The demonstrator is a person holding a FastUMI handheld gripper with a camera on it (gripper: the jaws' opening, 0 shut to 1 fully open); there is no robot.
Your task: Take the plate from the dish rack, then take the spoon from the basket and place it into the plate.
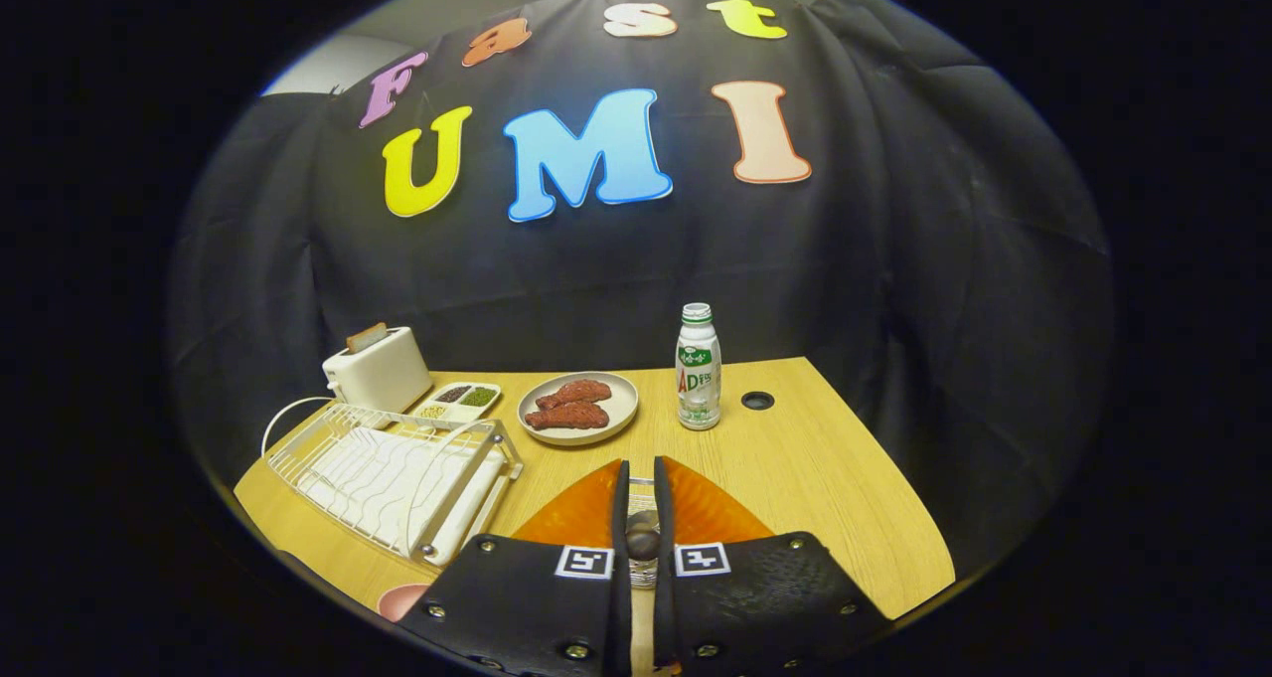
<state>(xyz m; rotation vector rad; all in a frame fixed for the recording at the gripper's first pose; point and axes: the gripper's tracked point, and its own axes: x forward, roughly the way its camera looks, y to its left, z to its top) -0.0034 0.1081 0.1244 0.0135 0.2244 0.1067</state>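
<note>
Between fingers: spoon [642, 536], clamped by gripper [642, 503]
Dish rack [393, 473]: no plate inside
Pink plate [402, 599]: beside rack
Left: likely placing spoon into plate
</note>
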